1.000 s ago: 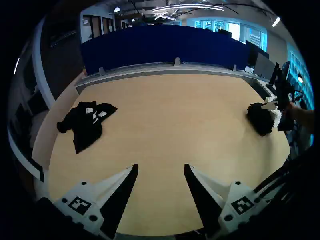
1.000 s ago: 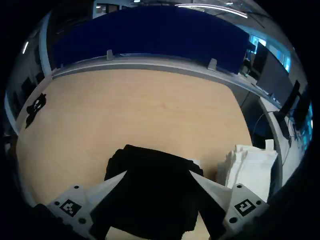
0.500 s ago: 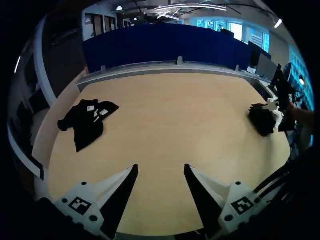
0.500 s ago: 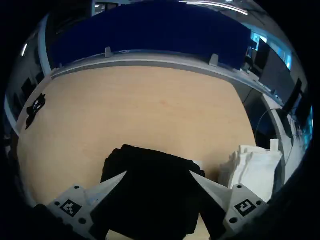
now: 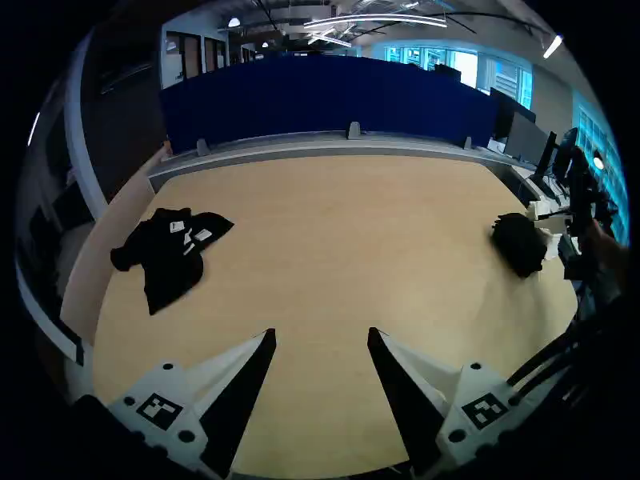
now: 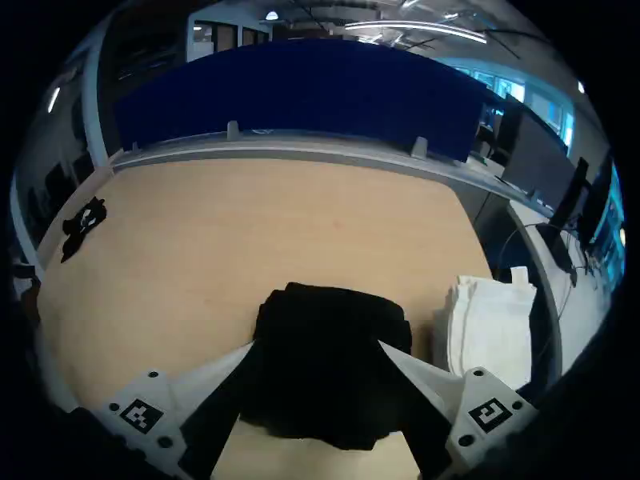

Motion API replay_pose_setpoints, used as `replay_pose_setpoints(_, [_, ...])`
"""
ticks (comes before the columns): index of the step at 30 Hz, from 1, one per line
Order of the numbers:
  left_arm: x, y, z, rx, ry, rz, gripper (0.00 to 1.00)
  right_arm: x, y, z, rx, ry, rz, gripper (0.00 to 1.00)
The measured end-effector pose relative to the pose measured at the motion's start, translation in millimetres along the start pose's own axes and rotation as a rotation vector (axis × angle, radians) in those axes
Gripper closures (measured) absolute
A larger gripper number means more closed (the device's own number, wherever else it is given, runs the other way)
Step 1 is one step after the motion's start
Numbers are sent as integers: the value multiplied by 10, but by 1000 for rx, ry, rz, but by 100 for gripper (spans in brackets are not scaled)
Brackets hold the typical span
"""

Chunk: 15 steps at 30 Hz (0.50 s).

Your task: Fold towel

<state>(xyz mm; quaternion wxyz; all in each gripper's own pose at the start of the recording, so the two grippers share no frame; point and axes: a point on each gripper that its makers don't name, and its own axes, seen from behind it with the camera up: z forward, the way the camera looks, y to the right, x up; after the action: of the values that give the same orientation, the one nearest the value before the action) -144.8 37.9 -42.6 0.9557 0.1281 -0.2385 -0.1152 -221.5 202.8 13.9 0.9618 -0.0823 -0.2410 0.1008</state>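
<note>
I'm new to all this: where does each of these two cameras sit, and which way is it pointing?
Left gripper view: rides on the left gripper, looking along its open fingers across the wooden table toward the blue partition; the person's arm shows far right.
Right gripper view: rides on the right gripper, looking over the folded black towel lying between its open fingers, a white stack beside it.
Shared: the table, the partition, the folded black towel and a crumpled black cloth.
</note>
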Motion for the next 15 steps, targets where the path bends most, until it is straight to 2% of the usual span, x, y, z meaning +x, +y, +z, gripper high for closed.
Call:
replay_pose_setpoints(9, [58, 2, 8, -33, 24, 7, 15, -293, -219, -360, -17, 21, 44, 0])
replay_pose_setpoints(15, [118, 13, 27, -52, 42, 17, 15, -254, -265, -508, -54, 74, 64, 0])
